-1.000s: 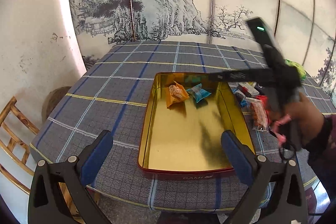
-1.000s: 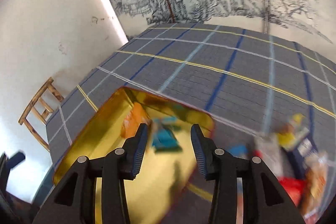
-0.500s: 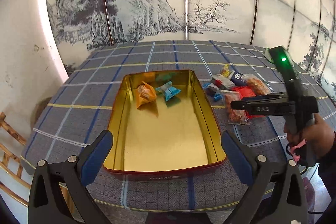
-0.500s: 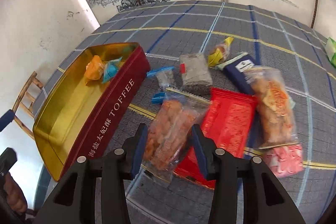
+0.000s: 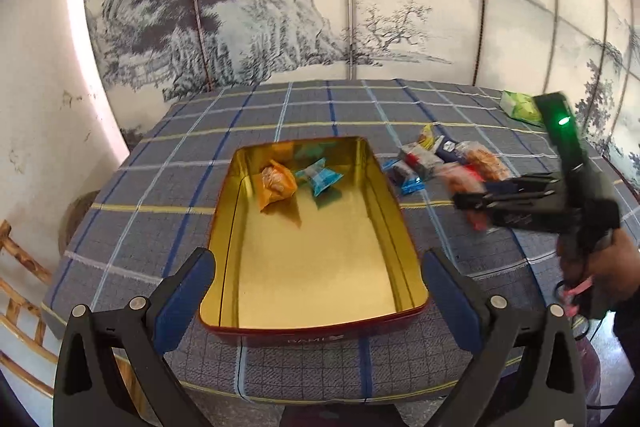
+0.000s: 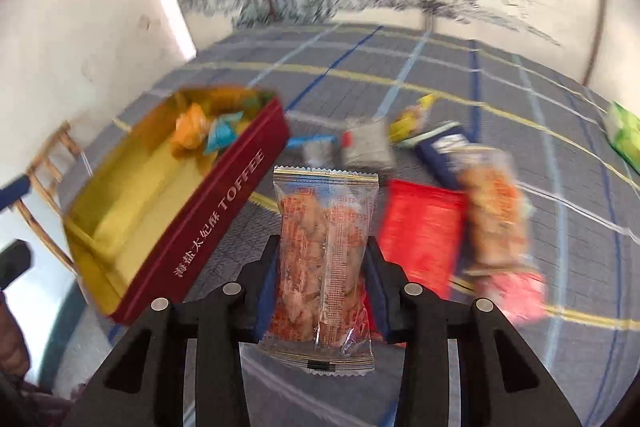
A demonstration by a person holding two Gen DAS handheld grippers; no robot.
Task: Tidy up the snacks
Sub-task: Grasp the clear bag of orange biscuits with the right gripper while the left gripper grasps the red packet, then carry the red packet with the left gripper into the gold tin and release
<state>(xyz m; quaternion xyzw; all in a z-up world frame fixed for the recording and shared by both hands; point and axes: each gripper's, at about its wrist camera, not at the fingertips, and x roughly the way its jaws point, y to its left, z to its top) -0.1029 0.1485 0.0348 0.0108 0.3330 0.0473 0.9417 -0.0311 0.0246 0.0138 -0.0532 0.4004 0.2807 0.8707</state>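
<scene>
A gold-lined red tin (image 5: 224,211) lies open on the plaid tablecloth. An orange snack (image 5: 277,183) and a blue snack (image 5: 322,177) rest at its far end. My left gripper (image 5: 316,263) hovers open over the tin's near end, nothing between its fingers. To the right of the tin (image 6: 208,227), my right gripper (image 6: 322,247) has its jaws closing on a clear packet of reddish snacks (image 6: 326,211). Both pads press its sides and it stands upright above the cloth. From the left wrist view the right gripper (image 5: 464,203) is blurred over the snack pile.
Loose snacks lie right of the tin: a red packet (image 6: 420,223), another clear packet (image 6: 494,203), a navy one (image 6: 440,147), a grey one (image 6: 366,147), a yellow one (image 6: 412,117). A green pack (image 6: 626,135) sits far right. A wooden chair (image 5: 20,267) stands beyond the table's left edge.
My right gripper swung from above the tin to the pile on the right, closed on the clear packet and lifted it. The left gripper stayed open and drifted a little.
</scene>
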